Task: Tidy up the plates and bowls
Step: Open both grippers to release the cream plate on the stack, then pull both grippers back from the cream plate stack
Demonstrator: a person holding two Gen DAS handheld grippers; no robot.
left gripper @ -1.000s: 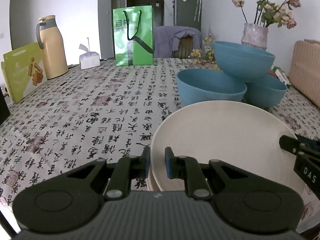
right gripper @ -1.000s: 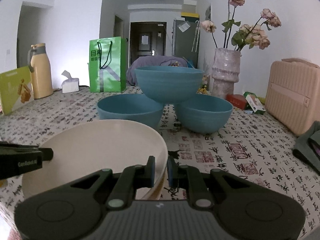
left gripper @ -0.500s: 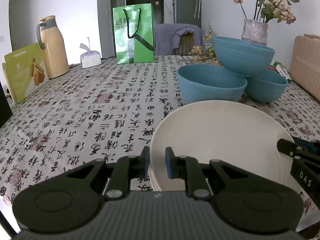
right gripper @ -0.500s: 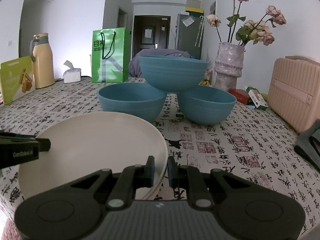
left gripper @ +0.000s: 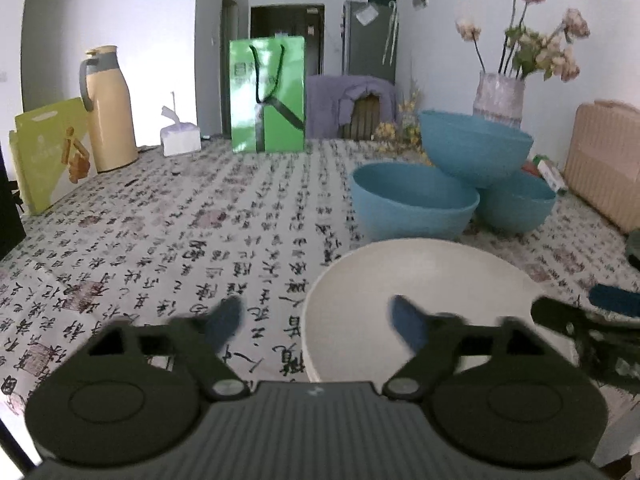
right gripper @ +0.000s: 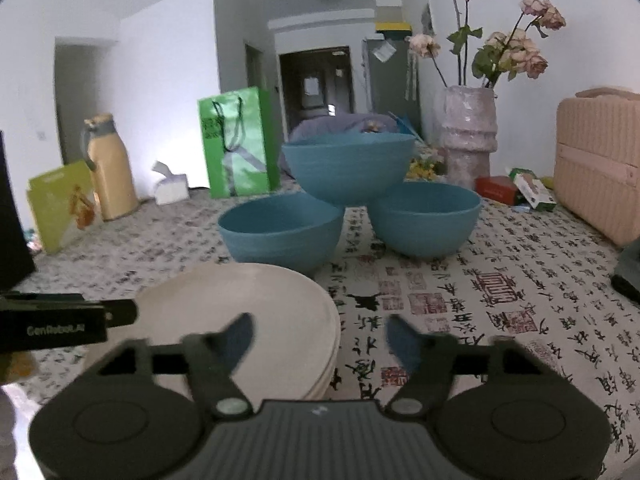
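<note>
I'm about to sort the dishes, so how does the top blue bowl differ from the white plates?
The top blue bowl is deep and rests raised on two other bowls; the white plates are shallow and stacked flat on the table. The bowl is farther back, the plates lie nearest both open grippers. Both sit upright.

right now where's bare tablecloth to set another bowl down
Free: the wide stretch left of the plate stack, between the green bag and left gripper. A smaller patch lies right of the plates. Crowded: around the three blue bowls and vase.

Calligraphy-print tablecloth (left gripper: 240, 216): cream plate stack (right gripper: 256, 312), two blue bowls (right gripper: 280, 232), vase (right gripper: 470, 132).
</note>
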